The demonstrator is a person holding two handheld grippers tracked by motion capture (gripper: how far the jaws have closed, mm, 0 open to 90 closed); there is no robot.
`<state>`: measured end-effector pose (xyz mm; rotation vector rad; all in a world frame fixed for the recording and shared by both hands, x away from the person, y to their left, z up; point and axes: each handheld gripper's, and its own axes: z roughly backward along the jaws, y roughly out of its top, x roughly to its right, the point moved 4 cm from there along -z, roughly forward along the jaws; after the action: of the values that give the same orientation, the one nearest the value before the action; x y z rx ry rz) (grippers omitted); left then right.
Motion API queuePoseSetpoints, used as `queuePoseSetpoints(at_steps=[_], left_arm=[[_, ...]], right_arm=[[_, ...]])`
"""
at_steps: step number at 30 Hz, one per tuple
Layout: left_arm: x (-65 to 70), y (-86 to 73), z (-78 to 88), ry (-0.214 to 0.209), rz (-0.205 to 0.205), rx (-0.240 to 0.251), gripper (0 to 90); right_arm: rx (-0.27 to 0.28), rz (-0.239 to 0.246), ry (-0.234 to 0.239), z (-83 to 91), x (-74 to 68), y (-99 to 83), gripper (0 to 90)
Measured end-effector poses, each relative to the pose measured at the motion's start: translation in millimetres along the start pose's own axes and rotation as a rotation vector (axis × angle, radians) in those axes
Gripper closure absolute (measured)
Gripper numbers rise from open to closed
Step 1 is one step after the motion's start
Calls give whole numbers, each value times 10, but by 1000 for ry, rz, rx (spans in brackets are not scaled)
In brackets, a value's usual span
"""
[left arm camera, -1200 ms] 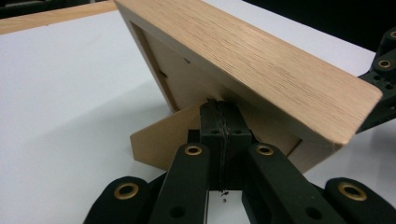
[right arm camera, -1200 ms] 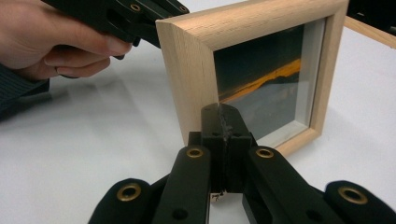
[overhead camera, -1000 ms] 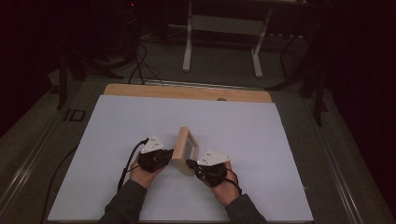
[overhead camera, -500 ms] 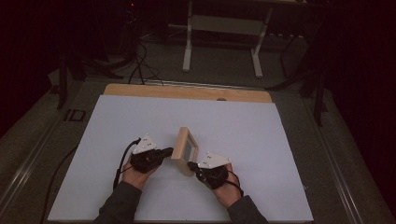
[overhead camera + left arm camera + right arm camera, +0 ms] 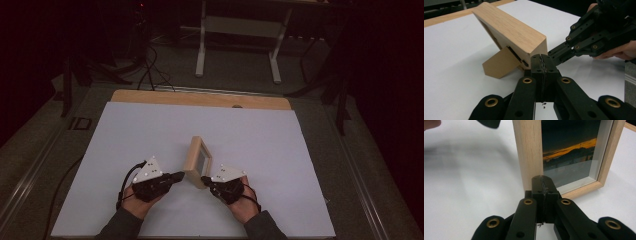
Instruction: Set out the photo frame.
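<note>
We see a wooden frame (image 5: 198, 161) standing upright near the front middle of the white table (image 5: 150, 130), leaning back on its rear prop (image 5: 499, 63). Its glass side, a sunset photo, faces the right gripper (image 5: 206, 181). Left gripper (image 5: 179, 176) sits at the frame's near end from the back side, jaws pressed together with nothing between them; in the left gripper view the tips (image 5: 541, 58) sit right at the frame's lower corner, contact unclear. Right gripper also fully closed and empty; in its own view the tips (image 5: 543, 181) sit at the base of the frame's near upright, touching or just short, we can't tell. Both hands rest low on the table, one on either side of the frame's near end. A wooden strip (image 5: 200, 99) runs along the table's far edge.
</note>
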<state>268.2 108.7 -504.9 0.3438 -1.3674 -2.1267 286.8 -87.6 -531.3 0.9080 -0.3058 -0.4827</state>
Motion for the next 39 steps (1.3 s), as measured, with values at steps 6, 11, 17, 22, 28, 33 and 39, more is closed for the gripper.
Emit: queuePoseSetpoints(at_steps=[6,11,17,22,28,33,39], left_arm=[[-23,-1,-50,7,3,-16,900],[-21,-6,-54,6,2,-19,900],[-19,-12,-64,6,3,-19,900],[-21,-16,-63,7,5,-21,898],[-10,-30,-19,27,6,-14,859],[-19,-15,20,26,10,15,741],[-85,40,98,29,41,89,690]], right_arm=[[-9,1,2,-15,4,-14,896],[-4,-7,-15,-15,69,-1,896],[13,-45,-60,21,275,54,896],[11,-51,-76,26,361,63,895],[20,-83,-97,23,505,76,868],[19,-82,-84,29,498,76,856],[21,-56,-51,51,369,58,853]])
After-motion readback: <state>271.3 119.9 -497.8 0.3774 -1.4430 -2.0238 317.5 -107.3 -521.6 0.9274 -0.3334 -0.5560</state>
